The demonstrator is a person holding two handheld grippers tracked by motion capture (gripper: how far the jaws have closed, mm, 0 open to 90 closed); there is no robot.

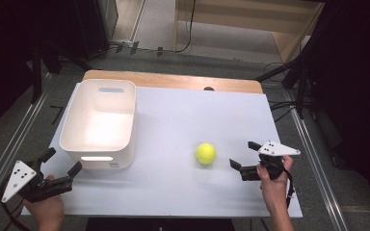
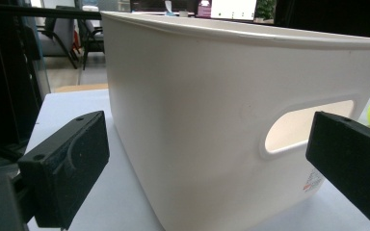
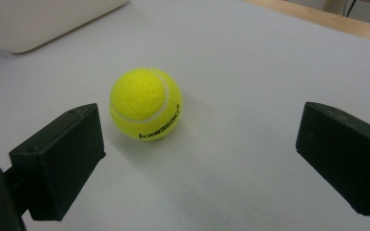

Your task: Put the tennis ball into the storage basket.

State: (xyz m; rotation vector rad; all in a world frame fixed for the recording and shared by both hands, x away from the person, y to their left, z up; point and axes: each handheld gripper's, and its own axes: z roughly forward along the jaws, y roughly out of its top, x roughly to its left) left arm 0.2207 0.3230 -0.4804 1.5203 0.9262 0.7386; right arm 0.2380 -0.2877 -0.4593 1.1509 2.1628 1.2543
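On the white tabletop [image 1: 173, 187], we're aiming the right gripper [image 1: 243, 156] (jaws wide apart, empty) at the tennis ball [image 1: 205, 153], right of the white bin [image 1: 99, 122]; we should be centring it before closing. Left gripper [image 1: 61, 163] spread, empty.

the left hand-held gripper [image 1: 61, 162] is held low at the near left, jaws spread wide; the right hand-held gripper [image 1: 244, 155] is likewise held with jaws parted.
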